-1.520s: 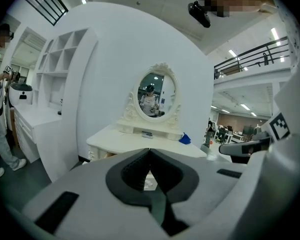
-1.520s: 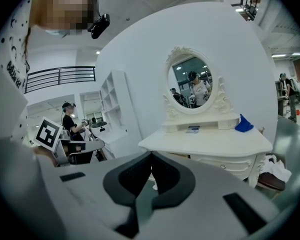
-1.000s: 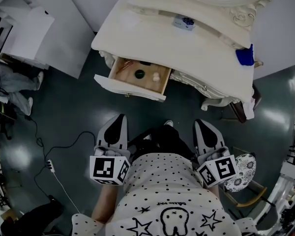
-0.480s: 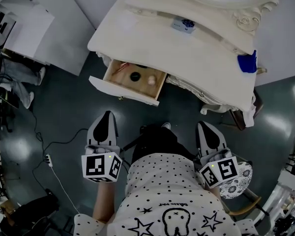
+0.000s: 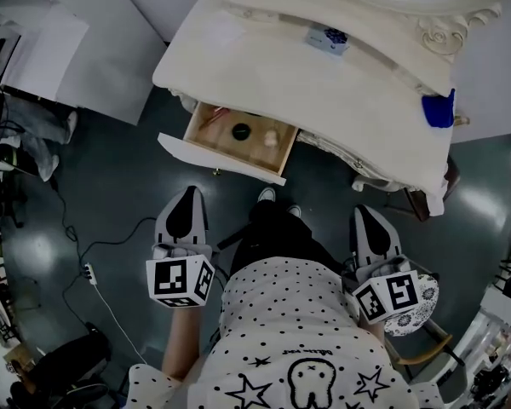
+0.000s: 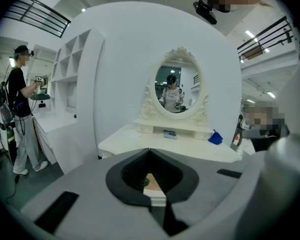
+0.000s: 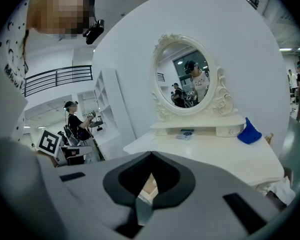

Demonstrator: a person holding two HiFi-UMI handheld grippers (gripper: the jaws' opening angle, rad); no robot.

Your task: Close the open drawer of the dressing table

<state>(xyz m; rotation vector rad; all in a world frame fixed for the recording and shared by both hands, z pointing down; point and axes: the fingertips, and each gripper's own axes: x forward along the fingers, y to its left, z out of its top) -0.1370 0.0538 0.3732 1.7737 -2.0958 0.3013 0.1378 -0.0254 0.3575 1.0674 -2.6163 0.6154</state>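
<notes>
The white dressing table (image 5: 324, 83) stands ahead, with its left drawer (image 5: 221, 157) pulled open. Inside the drawer lie a dark round thing (image 5: 241, 129) and a small pale thing (image 5: 271, 139). My left gripper (image 5: 186, 194) hovers over the floor just short of the drawer front, shut and empty. My right gripper (image 5: 364, 212) is level with it at the right, below the table's right half, also shut and empty. In the left gripper view the left gripper (image 6: 150, 152) points at the drawer (image 6: 153, 183). In the right gripper view the right gripper (image 7: 151, 155) faces the table top (image 7: 215, 151).
An oval mirror (image 6: 177, 89), a small box (image 5: 326, 38) and a blue cloth (image 5: 439, 109) are on the table. A cable with a power strip (image 5: 88, 273) lies on the floor at left. A cushioned chair (image 5: 424, 303) stands at right. A person (image 6: 20, 109) stands far left.
Both grippers have shifted a little toward the table and the person's feet have stepped closer to the drawer. Both stay shut. The drawer stands open as before.
</notes>
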